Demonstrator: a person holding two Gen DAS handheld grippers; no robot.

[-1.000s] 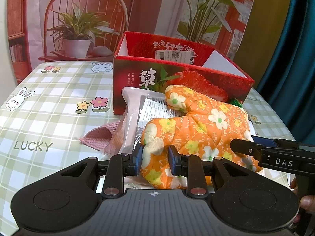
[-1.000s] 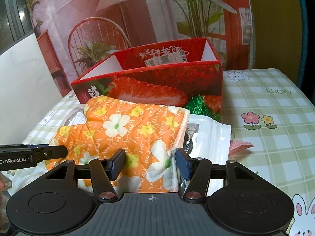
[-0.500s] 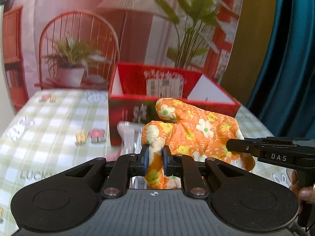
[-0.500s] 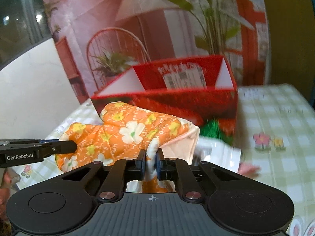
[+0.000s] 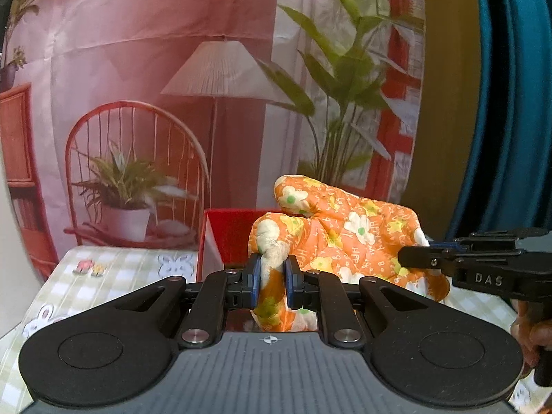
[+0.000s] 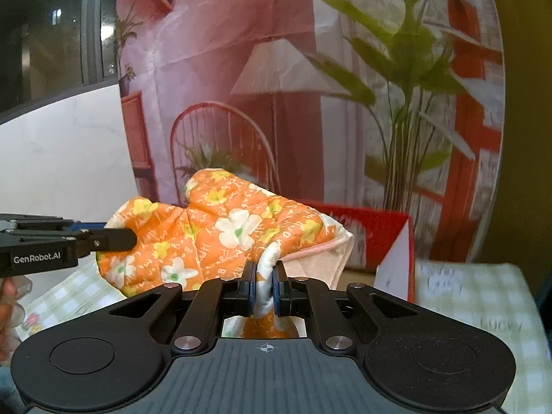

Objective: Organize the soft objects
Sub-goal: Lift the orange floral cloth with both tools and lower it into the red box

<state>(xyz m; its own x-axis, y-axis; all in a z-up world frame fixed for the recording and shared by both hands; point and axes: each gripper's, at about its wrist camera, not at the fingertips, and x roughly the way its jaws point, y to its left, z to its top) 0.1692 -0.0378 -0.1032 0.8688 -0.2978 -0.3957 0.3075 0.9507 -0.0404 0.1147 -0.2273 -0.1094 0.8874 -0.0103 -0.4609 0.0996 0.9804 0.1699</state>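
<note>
Left gripper (image 5: pixel 272 277) jaws clenched on orange floral mitt (image 5: pixel 345 238) near edge; right gripper (image 6: pixel 264 286) jaws clenched on cuff hem. Mitt airborne above table (image 5: pixel 114 262), just before red box (image 6: pixel 376 238). Not yet boxed; drop-in left.

oven mitt (image 5: pixel 348 238): one showing | red box (image 6: pixel 376 238): one showing | grippers: two showing, left gripper (image 5: pixel 270 281) and right gripper (image 6: pixel 264 288) | checked tablecloth (image 5: pixel 114 269): one lying | printed backdrop (image 5: pixel 172 79): one hanging
</note>
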